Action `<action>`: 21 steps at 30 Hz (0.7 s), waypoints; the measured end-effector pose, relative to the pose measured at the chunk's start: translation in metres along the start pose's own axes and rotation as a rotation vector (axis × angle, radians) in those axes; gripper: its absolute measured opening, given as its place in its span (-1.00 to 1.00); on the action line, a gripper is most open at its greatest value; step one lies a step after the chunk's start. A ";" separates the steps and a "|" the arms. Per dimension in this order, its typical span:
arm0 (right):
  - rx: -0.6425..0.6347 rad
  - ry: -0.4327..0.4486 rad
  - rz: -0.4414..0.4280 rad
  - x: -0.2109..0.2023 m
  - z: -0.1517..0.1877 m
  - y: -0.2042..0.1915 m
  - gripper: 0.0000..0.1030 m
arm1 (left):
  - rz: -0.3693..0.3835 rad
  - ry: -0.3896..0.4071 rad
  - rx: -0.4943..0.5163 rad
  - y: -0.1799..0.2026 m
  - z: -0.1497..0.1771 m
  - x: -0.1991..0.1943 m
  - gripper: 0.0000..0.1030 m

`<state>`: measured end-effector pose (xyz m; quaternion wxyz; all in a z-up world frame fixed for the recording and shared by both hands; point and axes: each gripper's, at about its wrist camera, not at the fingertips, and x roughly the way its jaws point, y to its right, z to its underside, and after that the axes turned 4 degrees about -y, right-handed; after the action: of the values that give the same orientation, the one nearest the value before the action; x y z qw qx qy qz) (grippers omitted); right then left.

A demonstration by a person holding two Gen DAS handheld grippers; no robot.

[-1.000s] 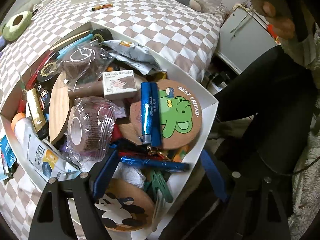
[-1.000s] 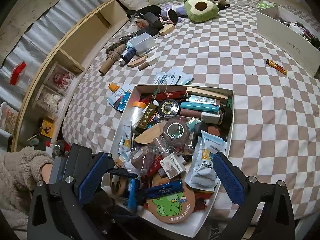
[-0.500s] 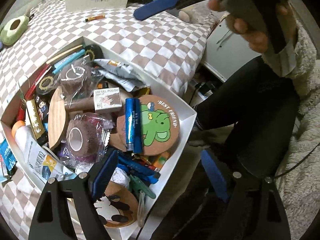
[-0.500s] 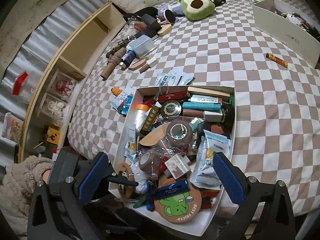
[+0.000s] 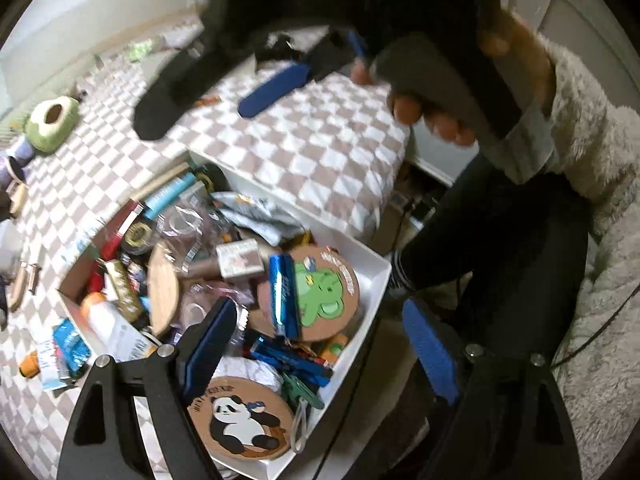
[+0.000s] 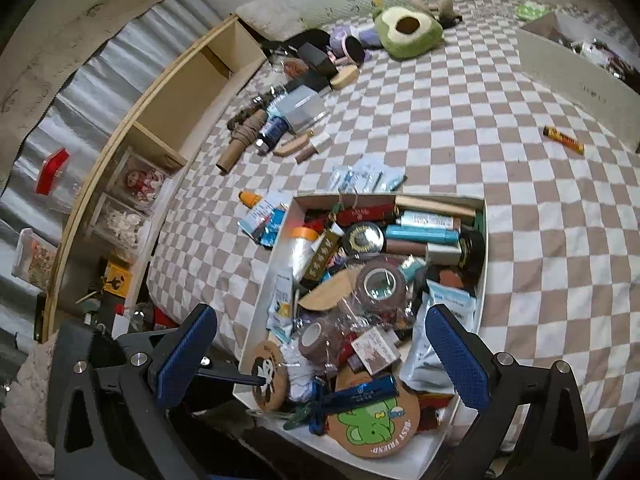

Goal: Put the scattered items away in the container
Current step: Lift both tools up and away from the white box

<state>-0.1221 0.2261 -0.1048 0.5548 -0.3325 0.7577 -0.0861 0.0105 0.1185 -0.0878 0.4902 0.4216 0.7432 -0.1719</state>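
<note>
Left wrist view: our left gripper (image 5: 316,344) hangs above the near corner of the white container (image 5: 380,276), jaws spread wide with nothing between them. The container sits on the checkered bed, packed full; the panda coaster (image 5: 240,416) lies at its near end, the green-elephant coaster (image 5: 320,292) just beyond it.

Right wrist view: our right gripper (image 6: 320,356) is likewise agape and empty, over the same near end of the container (image 6: 484,240). We judge one deposit done and the next pickup pending. Loose sachets (image 6: 364,178) and an orange-capped tube (image 6: 250,199) lie just beside the container's far-left corner; an orange bar (image 6: 563,140) lies well apart to its far right. The next move calls for reaching past the container's far wall
</note>
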 end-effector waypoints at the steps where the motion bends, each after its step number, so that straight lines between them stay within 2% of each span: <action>1: -0.006 0.010 -0.002 -0.003 -0.001 -0.002 1.00 | -0.016 0.017 -0.005 0.000 -0.001 -0.005 0.66; 4: -0.029 0.040 0.000 -0.010 -0.002 -0.008 1.00 | -0.061 0.063 -0.020 -0.001 -0.001 -0.018 0.67; 7: -0.055 0.067 0.013 -0.016 -0.003 -0.015 1.00 | -0.105 0.109 -0.054 -0.006 0.000 -0.032 0.79; 10: -0.074 0.093 0.028 -0.022 -0.002 -0.020 1.00 | -0.123 0.153 -0.099 -0.012 0.001 -0.044 0.81; 15: -0.073 0.146 0.041 -0.035 -0.001 -0.024 1.00 | -0.175 0.250 -0.193 -0.023 0.003 -0.068 1.00; 18: -0.073 0.180 0.058 -0.044 0.002 -0.026 1.00 | -0.241 0.320 -0.236 -0.025 0.006 -0.083 1.00; 21: -0.095 0.214 0.104 -0.051 0.005 -0.030 1.00 | -0.263 0.358 -0.267 -0.025 0.010 -0.093 1.00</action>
<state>-0.0967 0.2352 -0.0518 0.4583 -0.3075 0.8320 -0.0563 0.0115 0.0543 -0.0150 0.3756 0.2769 0.8826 -0.0573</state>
